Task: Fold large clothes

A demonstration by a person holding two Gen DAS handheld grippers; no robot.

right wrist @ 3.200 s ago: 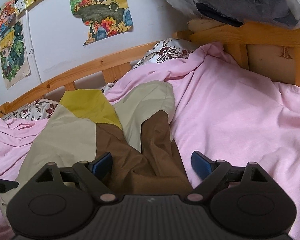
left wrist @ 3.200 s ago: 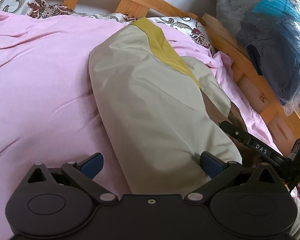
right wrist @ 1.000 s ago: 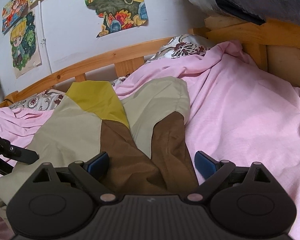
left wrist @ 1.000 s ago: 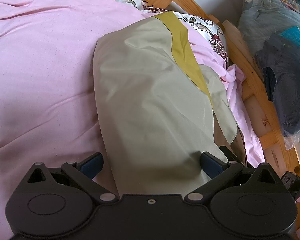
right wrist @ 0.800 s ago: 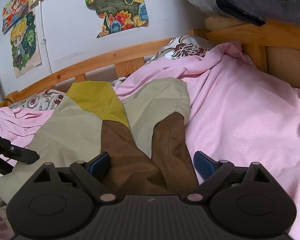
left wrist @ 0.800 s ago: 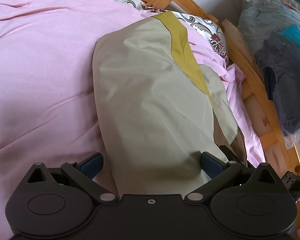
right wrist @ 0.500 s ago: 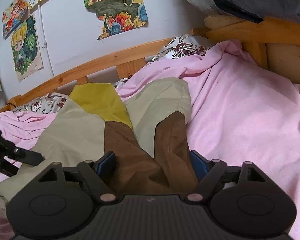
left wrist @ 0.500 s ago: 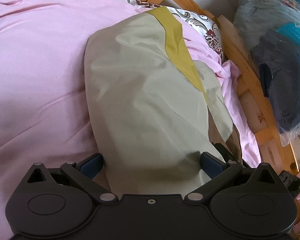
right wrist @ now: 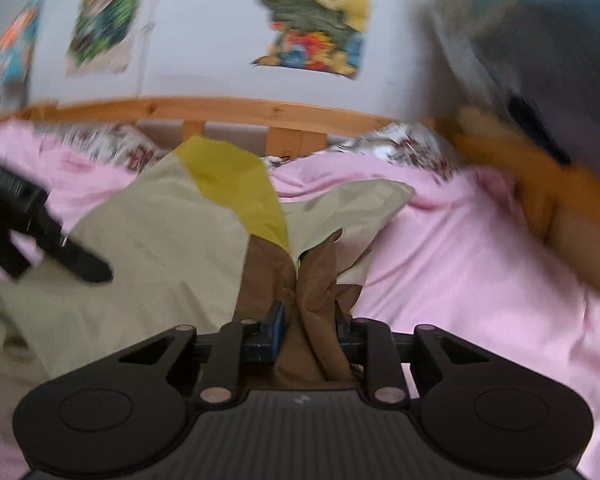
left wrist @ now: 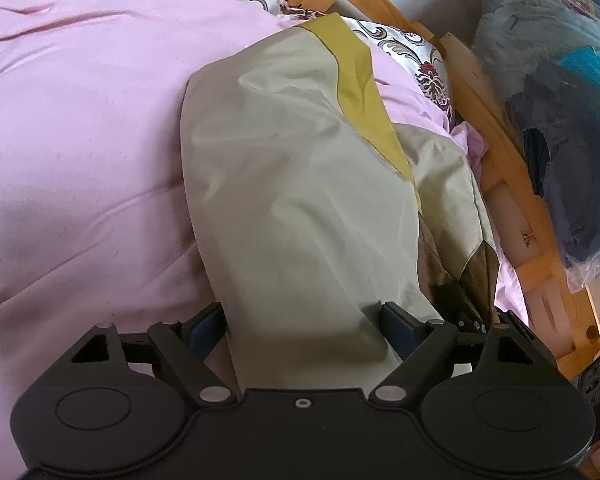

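Observation:
A large garment in pale beige with a mustard band and brown parts lies on the pink bedsheet. My left gripper is open, its blue pads either side of the beige near end. In the right wrist view the garment stretches toward the headboard. My right gripper is shut on the bunched brown part of the garment. The left gripper also shows in the right wrist view over the beige cloth at left. That view is motion-blurred.
A wooden bed rail runs along the right side and the headboard. A plastic bag of dark clothes sits beyond the rail. A patterned pillow lies at the head. Posters hang on the wall.
My right gripper has closed on the brown part of the garment and bunched it, and its view has swung left. My left gripper's pads have narrowed a little around the beige cloth.

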